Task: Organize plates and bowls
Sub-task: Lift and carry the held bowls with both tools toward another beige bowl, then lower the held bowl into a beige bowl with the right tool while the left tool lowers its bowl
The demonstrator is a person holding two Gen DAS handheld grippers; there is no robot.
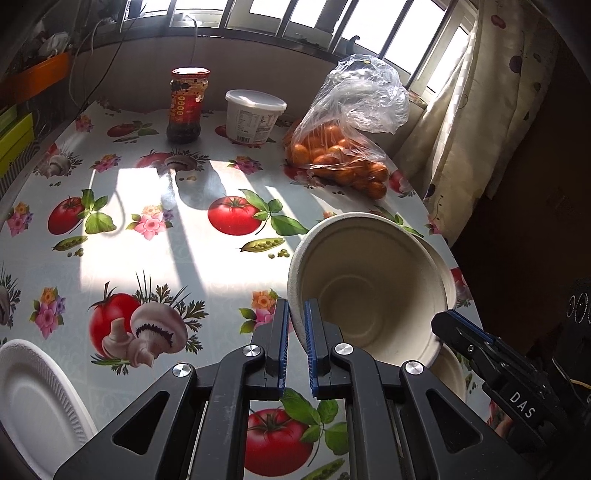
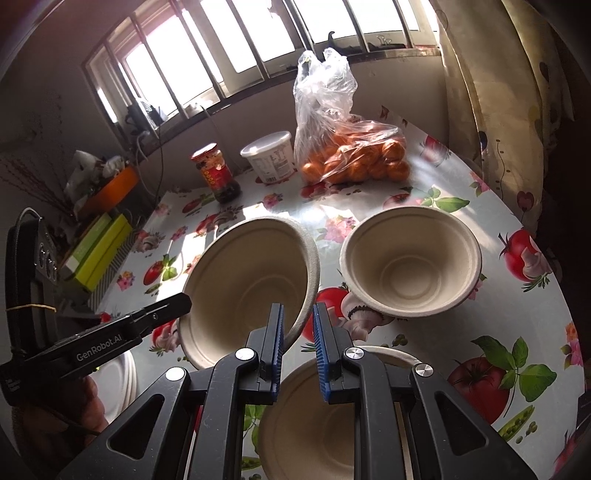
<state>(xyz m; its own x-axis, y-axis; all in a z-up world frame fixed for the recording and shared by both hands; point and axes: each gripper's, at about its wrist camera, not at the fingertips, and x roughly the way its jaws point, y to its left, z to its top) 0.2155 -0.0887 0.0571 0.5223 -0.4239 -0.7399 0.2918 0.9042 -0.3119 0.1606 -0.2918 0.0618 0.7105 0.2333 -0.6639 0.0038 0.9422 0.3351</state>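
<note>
Your left hand-held gripper (image 1: 296, 306) points steeply down at the surface, its blue-padded jaws pinched on the near rim of a beige pulp bowl (image 1: 365, 280), which hangs tilted with its mouth turned toward you. Your right hand-held gripper (image 2: 297, 312) is clamped on the opposite rim of that same bowl (image 2: 243, 284), so both tools carry it between them, clear of the surface. In the left wrist view the right tool enters from the lower right and meets the bowl's lower edge.

Directly below your right gripper a second bowl (image 2: 314, 417) sits upright on the surface (image 2: 491, 325). A third bowl (image 2: 410, 262) stands just beyond, to the right, well apart from the lifted one. A white foam plate (image 1: 33, 402) lies at the near left edge, seen from the left wrist.

The surface is covered with a glossy cloth printed with tomatoes, mushrooms, peas and flowers, with bars of sunlight across it. At the far side stand a red-lidded sauce jar (image 1: 186, 105), a white lidded tub (image 1: 255, 116) and a clear plastic bag of oranges (image 1: 340, 155), under a barred window (image 1: 332, 22). A patterned curtain (image 1: 491, 110) hangs at the right.

"DAS" is printed on the right tool (image 1: 522, 404); "GenRobot.AI" on the left tool (image 2: 101, 347). The jar and tub labels are too small to read.
</note>
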